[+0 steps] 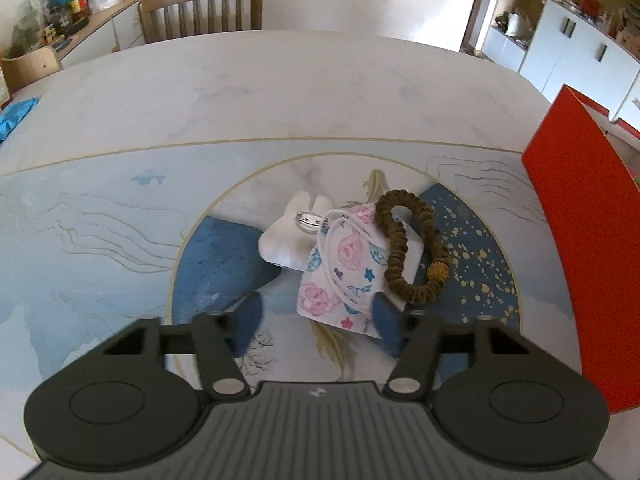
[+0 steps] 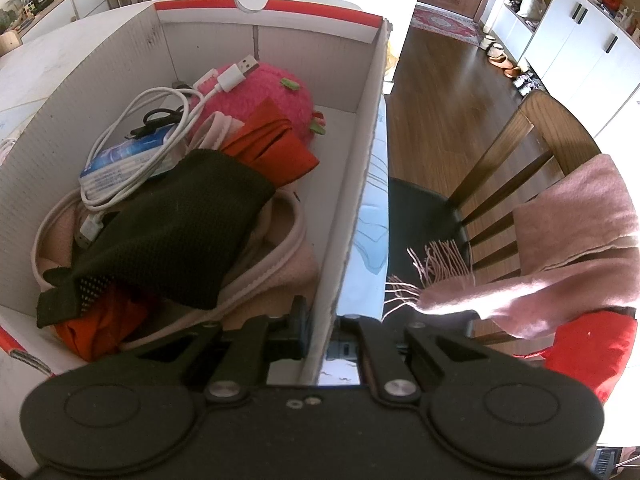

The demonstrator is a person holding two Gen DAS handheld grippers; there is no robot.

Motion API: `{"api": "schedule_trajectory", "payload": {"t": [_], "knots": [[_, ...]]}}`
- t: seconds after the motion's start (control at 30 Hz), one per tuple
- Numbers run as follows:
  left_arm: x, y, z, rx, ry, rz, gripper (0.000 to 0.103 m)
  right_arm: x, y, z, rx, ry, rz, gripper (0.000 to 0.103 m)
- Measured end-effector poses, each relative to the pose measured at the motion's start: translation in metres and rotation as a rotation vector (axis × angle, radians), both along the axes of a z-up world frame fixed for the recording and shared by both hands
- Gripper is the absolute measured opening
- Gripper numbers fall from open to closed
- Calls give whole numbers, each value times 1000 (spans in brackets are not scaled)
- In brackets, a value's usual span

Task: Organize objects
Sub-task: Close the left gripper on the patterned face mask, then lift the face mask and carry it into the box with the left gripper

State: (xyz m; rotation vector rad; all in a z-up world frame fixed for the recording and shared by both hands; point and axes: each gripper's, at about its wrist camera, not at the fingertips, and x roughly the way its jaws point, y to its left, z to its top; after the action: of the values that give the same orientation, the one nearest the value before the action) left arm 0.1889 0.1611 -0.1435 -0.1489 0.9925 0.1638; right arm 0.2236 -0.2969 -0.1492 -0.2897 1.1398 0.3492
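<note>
- Painted tabletop, pale marble with blue washes and a gold-rimmed circle, fills the left wrist view; a wooden chair stands at its far edge.
- Left gripper hovers over the circle with its jaws spread wide, nothing between them.
- Its blue fingertips flank the near corner of a floral pouch; the right tip overlaps the pouch's edge in the picture, though whether it touches is unclear.
- Just beyond, a brown bead bracelet with one gold bead lies partly on the pouch and partly on the table.
- A white plush rabbit with a metal pin on its back lies under the pouch's far-left corner.
- A red box wall rises at the table's right edge, apart from this pile.
- Right gripper straddles the box's right wall, one finger inside and one outside; its jaws sit narrow around the cardboard, apparently clamped on it.
- Inside the box, nearest first: a black knit cloth over a pink zip bag, orange fabric, a white USB cable coiled on a blue-white packet, and a pink plush at the back.
- Outside the wall, a chair carries a pink fringed scarf.
- Wood floor and white cabinets lie behind.
</note>
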Motion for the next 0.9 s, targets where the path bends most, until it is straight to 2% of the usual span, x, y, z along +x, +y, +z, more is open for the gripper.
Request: {"api": "schedule_trajectory", "payload": {"t": [0.07,0.13,0.2,0.23,0.33,0.47,0.9], "knots": [[0,-1,0,-4,-3,-4,37,0,0,0,0,0,0,6],[1,-3,0,-9,-6,-11,32,0,0,0,-1,0,1,6],[1,-5,1,2,-14,-11,22,0,0,0,-1,-1,1,6],[1,-6,2,4,-15,-9,12,0,0,0,-1,0,0,6],[-1,-9,6,19,-35,-2,5,0,0,0,-1,-1,1,6],[-6,-13,15,19,-62,-17,1,0,0,0,-1,-1,1,6],[-21,-20,65,-35,-155,-35,0,0,0,-1,-4,-1,4,6]]}}
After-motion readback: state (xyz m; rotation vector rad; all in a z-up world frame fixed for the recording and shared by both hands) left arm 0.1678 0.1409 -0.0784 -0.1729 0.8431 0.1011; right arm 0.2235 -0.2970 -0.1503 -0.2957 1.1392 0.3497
